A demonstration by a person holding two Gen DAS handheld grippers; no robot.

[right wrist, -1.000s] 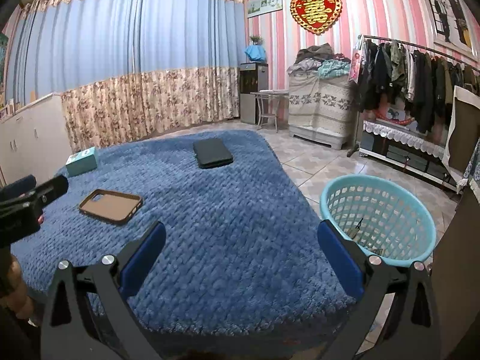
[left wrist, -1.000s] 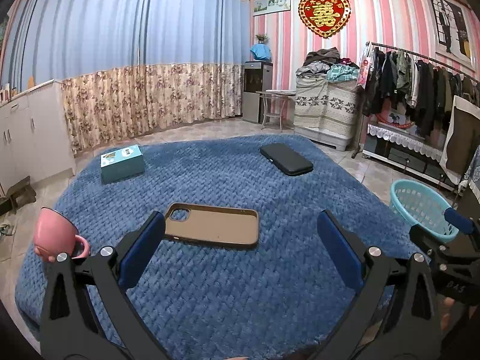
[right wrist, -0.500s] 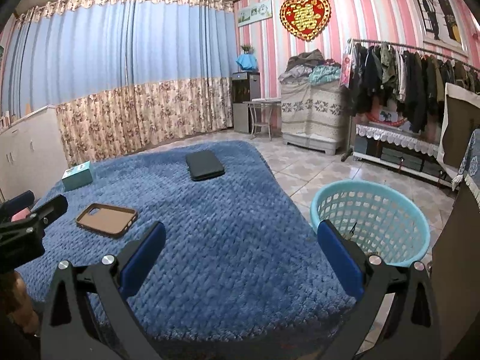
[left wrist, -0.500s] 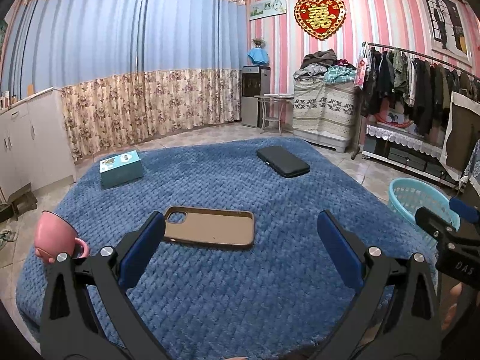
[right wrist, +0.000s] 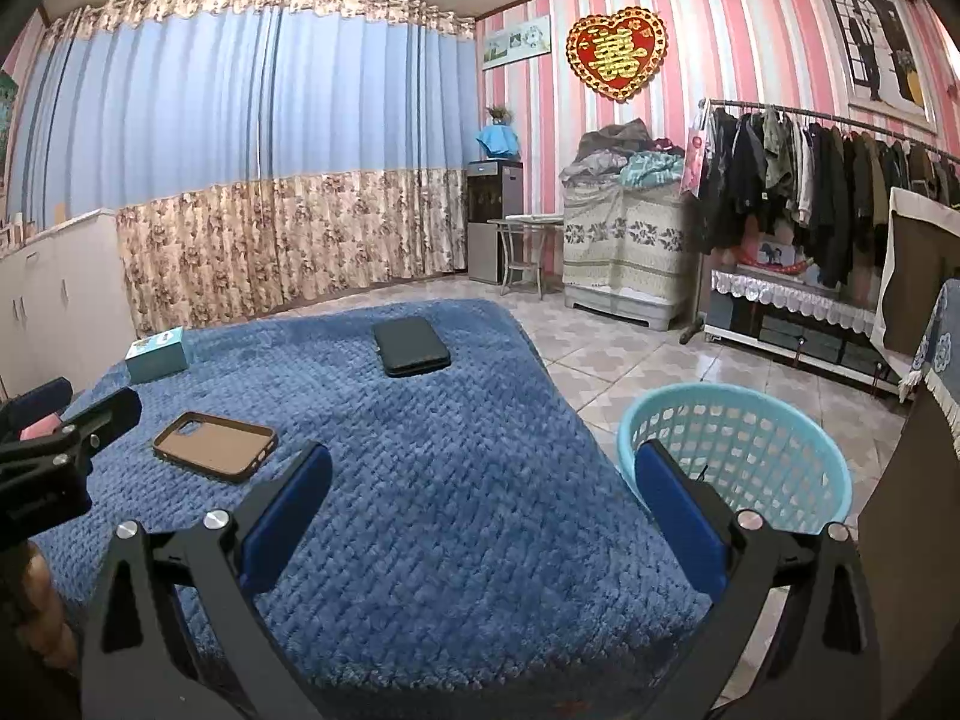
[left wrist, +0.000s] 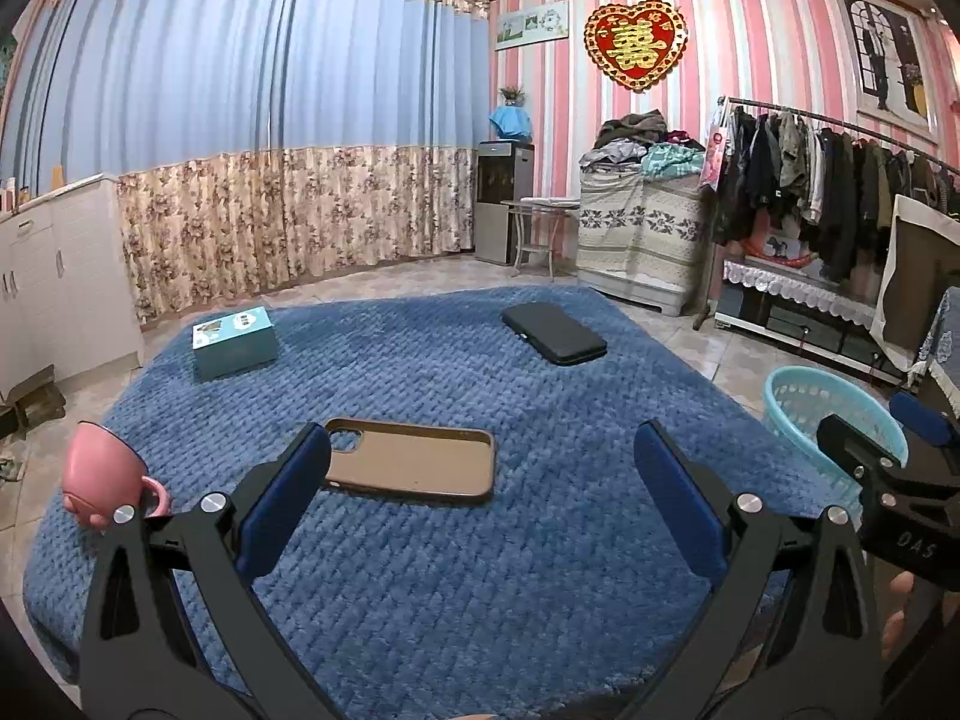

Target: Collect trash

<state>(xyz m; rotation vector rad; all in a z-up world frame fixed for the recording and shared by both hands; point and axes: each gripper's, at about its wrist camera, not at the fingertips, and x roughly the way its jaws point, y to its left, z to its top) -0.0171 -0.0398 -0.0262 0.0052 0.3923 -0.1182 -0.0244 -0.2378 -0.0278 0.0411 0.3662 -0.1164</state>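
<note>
A blue woven-texture blanket (left wrist: 420, 570) carries a brown phone case (left wrist: 414, 468), black wallet (left wrist: 553, 333), teal box (left wrist: 235, 343) and pink cup (left wrist: 105, 474); the laundry basket (right wrist: 744, 456) is turquoise.

Phone case (left wrist: 414, 461) on blanket (left wrist: 480, 540) — basket (right wrist: 744, 450) rightward

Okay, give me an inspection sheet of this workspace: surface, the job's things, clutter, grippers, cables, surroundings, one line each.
Surface: blue blanket covers the raised surface; no crumpled trash seen on it.
Job's things: turquoise basket stands on the tiled floor off the right edge; contents unclear.
Clutter: brown phone case lying flat, black case farther back, teal box at the far left, pink cup at the left edge.
Grippers: left gripper open, holding nothing; right gripper open, holding nothing.
Cables: nothing seen.
Surroundings: blue curtains, clothes rack, red heart ornament on the striped wall.
</note>
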